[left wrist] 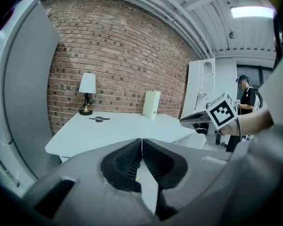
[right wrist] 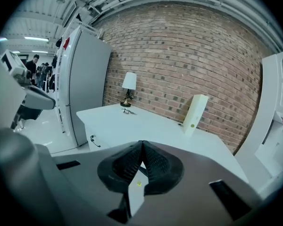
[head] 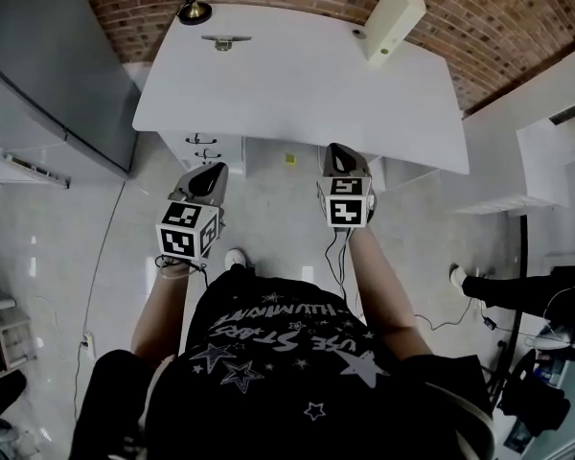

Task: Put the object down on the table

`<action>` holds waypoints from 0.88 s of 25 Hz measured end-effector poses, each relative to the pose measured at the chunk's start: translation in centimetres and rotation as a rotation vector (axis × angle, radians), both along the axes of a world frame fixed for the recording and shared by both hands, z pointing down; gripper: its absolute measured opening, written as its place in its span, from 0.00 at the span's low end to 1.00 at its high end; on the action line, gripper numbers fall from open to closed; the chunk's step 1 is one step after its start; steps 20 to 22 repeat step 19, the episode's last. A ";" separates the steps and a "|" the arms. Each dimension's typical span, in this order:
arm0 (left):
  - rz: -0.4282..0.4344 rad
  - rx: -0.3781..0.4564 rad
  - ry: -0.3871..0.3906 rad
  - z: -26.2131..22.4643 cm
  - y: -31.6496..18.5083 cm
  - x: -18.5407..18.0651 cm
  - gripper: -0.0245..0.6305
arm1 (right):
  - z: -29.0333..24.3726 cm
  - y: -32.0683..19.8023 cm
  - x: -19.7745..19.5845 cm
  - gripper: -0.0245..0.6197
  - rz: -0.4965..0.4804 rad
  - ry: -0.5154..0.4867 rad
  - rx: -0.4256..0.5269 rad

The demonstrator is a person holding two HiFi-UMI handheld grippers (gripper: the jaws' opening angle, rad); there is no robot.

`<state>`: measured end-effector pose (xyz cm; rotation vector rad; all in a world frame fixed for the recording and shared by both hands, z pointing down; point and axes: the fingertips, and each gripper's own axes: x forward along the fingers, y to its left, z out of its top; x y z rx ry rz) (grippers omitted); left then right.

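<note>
Left gripper (head: 216,171), right gripper (head: 337,149): 2 closed; 1 table (head: 297,84).

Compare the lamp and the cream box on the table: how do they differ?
The lamp stands at the back left corner of the table, the cream box at its back right. The lamp has a white shade over a dark, brassy base; the cream box is a plain flat slab with a small green dot. Both stand on the table by the brick wall.
</note>
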<state>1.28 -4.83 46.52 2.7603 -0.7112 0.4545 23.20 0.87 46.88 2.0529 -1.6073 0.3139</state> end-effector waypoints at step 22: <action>0.048 0.018 -0.037 -0.3 16.9 7.6 0.07 | -0.4 17.0 6.1 0.04 0.021 -0.078 0.076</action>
